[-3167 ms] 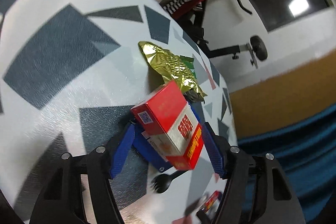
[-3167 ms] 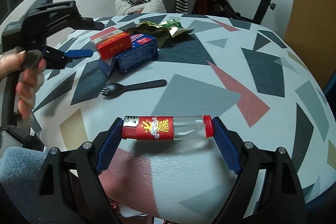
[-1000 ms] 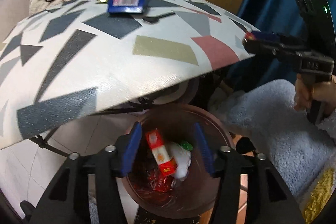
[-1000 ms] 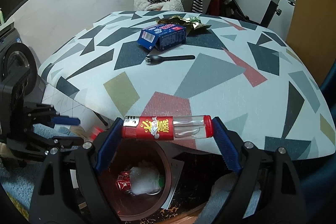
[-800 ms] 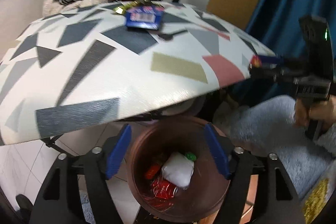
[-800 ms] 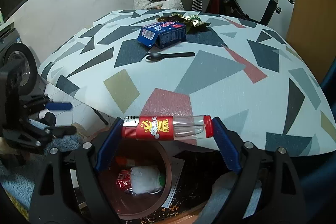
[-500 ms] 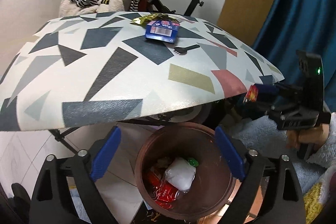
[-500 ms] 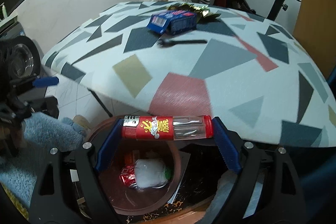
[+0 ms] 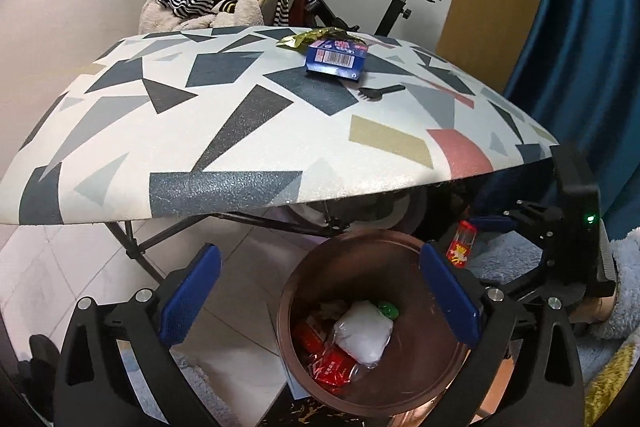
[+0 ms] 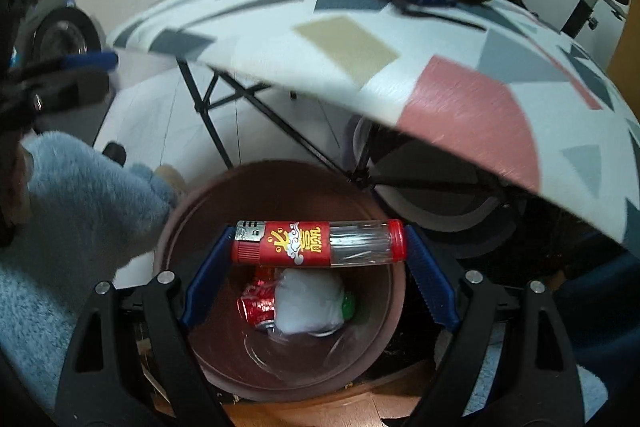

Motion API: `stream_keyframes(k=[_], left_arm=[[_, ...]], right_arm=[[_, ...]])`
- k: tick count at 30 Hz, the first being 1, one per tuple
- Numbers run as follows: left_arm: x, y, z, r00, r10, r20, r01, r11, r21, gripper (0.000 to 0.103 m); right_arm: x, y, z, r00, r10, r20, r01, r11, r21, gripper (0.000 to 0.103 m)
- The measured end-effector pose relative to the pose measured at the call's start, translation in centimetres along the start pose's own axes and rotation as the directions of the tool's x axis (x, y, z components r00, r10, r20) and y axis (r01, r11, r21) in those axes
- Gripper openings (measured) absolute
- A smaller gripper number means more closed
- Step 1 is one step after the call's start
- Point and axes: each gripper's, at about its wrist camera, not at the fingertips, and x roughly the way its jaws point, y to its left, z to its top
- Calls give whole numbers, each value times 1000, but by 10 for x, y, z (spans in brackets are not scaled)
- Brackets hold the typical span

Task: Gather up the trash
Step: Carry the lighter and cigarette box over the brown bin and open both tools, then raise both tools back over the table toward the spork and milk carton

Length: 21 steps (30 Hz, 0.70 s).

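While the left hand-held gripper (image 9: 320,301) hangs wide and empty beside the bin (image 9: 360,251), a blue box (image 9: 336,57) waits on the worktop (image 9: 240,131). Opposite, the right hand-held gripper (image 10: 318,263) clamps a lighter (image 10: 318,243) over the bin's mouth; releasing it looks next.

Table top (image 9: 256,131): white with grey, navy, tan and pink shards. Bin (image 9: 404,251): brown. Tube (image 10: 318,243): red label (gold lettering), clear body. Carton (image 9: 336,57): blue. Gripper pads (image 9: 190,293): blue.
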Motion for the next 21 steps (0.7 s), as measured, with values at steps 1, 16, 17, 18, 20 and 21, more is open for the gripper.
stream_keyframes(k=[1,16,17,18,20,21], left_arm=[[1,-1,-1,1000,1,-8,-1,1000,5,97],[4,10,-3,1000,18,-13,-19,998,-53,97],[4,10,-3,1000,20,-14,-21,998,-54,97],[4,10,-3,1000,22,-14,-22,998,-54,97],[5,8,-3,1000,24,-15,-25,998,-51,97],[5,8,-3,1000,24,-15,-25,999,-48,97]], right_arm=[[2,0,-1,1000,-2,-8,2,1000,5,83],[22,5,-10,996,-19,-90,20,1000,15,84],[22,4,-10,996,-21,-91,23,1000,19,84],[22,3,-10,996,-22,-90,24,999,21,84],[21,2,-10,996,-24,-81,27,999,28,93],[20,2,-10,997,-27,-78,30,999,29,94]])
